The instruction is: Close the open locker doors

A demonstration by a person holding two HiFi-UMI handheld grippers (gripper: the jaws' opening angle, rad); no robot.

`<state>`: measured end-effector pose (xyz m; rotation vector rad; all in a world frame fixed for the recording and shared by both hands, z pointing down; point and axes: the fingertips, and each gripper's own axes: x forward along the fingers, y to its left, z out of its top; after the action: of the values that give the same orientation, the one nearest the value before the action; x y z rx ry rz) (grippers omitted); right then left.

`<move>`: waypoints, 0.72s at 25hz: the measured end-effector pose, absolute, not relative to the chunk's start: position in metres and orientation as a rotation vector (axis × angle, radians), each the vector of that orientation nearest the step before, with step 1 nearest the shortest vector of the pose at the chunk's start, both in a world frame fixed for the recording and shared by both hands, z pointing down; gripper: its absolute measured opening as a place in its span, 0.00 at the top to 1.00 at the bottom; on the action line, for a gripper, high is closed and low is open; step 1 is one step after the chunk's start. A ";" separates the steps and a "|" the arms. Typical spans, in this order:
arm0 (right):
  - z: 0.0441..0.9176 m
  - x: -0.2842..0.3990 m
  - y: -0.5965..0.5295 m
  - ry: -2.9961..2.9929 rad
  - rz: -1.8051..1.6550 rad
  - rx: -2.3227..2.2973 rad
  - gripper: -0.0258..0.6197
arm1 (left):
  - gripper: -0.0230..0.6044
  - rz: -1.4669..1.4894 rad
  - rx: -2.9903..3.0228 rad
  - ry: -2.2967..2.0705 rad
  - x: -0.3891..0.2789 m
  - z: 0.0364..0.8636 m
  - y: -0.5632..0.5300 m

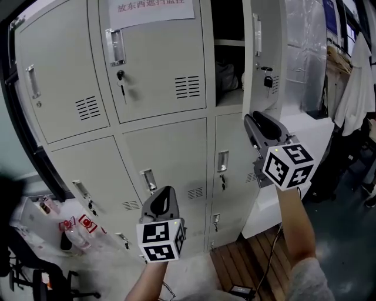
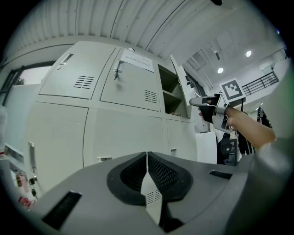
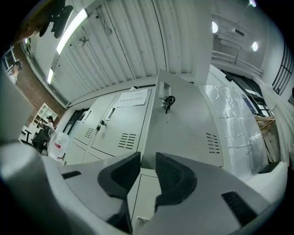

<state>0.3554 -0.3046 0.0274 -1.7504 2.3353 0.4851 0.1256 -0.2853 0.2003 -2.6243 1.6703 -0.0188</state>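
A bank of pale grey lockers (image 1: 158, 147) fills the head view. The upper right door (image 1: 262, 53) stands open, keys (image 1: 267, 79) hanging from its lock; its compartment (image 1: 226, 73) shows a shelf and a dark bag. My right gripper (image 1: 255, 120) sits just under that door's lower edge, tilted upward. In the right gripper view its jaws (image 3: 148, 158) stand apart, and the door (image 3: 183, 124) has its edge lined up with the gap; I cannot tell whether they touch. My left gripper (image 1: 166, 191) is shut and empty (image 2: 147, 158), level before the closed lower lockers.
A paper notice (image 1: 153, 7) is stuck on the upper middle door. Plastic bottles and a bag (image 1: 73, 232) lie at lower left. Wooden flooring (image 1: 247, 258) runs below the lockers. A white garment (image 1: 358, 88) hangs at the right, beside plastic-wrapped goods (image 1: 311, 53).
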 end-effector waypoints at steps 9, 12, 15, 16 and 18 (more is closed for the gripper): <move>0.028 0.332 -0.352 2.363 0.456 -1.728 0.78 | 0.95 -0.044 -2.587 1.751 0.098 0.209 -0.295; 0.029 0.327 -0.368 2.362 0.446 -1.744 0.79 | 0.95 -0.050 -2.577 1.776 0.089 0.212 -0.298; 0.030 0.325 -0.381 2.351 0.432 -1.764 0.79 | 0.95 -0.057 -2.568 1.808 0.078 0.216 -0.300; 0.031 0.325 -0.384 2.347 0.429 -1.768 0.79 | 0.95 -0.061 -2.566 1.815 0.075 0.218 -0.300; 0.031 0.323 -0.392 2.343 0.422 -1.777 0.79 | 0.95 -0.065 -2.558 1.823 0.071 0.218 -0.302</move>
<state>0.3235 -0.3920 0.0311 -1.7768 2.3433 0.4224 0.0709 -0.3020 0.2184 -2.5584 1.8226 -0.0646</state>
